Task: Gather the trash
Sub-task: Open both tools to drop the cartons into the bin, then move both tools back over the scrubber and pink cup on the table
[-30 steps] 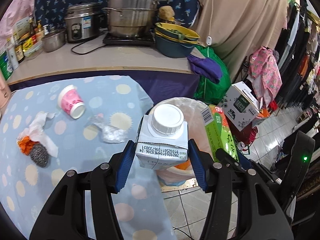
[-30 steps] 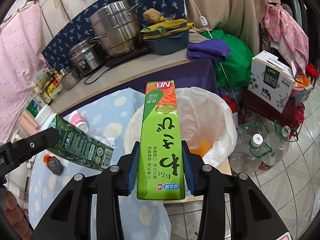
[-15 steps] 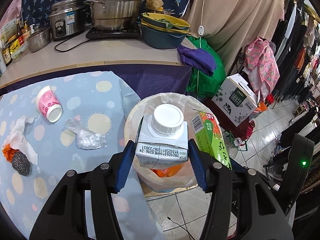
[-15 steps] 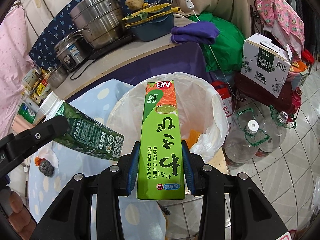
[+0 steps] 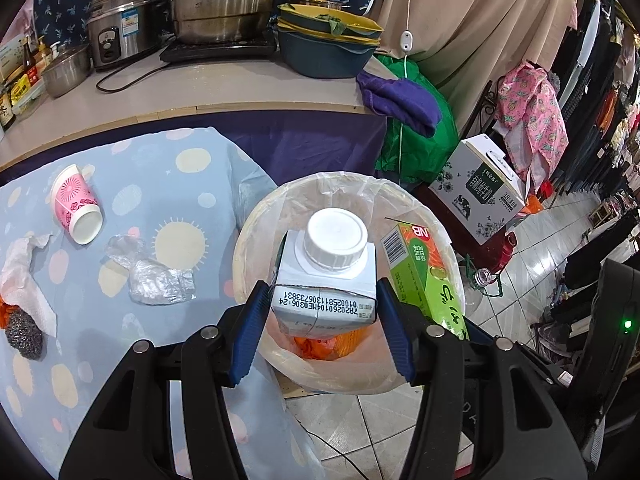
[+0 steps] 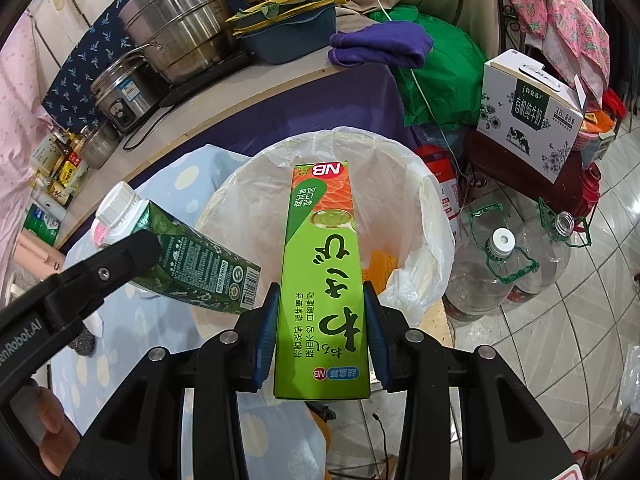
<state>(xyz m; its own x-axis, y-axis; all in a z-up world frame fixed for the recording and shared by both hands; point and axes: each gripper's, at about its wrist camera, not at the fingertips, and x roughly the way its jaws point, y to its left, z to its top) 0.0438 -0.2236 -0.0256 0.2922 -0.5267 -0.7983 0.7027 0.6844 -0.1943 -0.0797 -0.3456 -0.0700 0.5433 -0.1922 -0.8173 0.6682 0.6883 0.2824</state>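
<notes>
My left gripper (image 5: 323, 300) is shut on a green and white drink carton (image 5: 326, 280) with a white screw cap, held over the near side of the bag-lined trash bin (image 5: 260, 224). The same carton (image 6: 192, 268) shows at the left of the right wrist view, tilted over the bin's left rim. My right gripper (image 6: 320, 320) is shut on a long green carton box (image 6: 322, 276) that points out over the bin's mouth (image 6: 420, 184); its far end (image 5: 420, 264) appears beside the drink carton in the left wrist view. Orange scraps lie in the bin.
On the blue dotted tablecloth (image 5: 160, 184) lie a pink paper cup (image 5: 76, 208), crumpled clear plastic (image 5: 156, 276), a white tissue (image 5: 24, 268) and a steel scourer (image 5: 24, 334). A counter with pots stands behind. Empty plastic jugs (image 6: 496, 264) and a milk case (image 6: 528, 112) sit right of the bin.
Both grippers have moved toward and down over the bin with their cartons, so the bin now fills more of each view. Neither grip has altered.
</notes>
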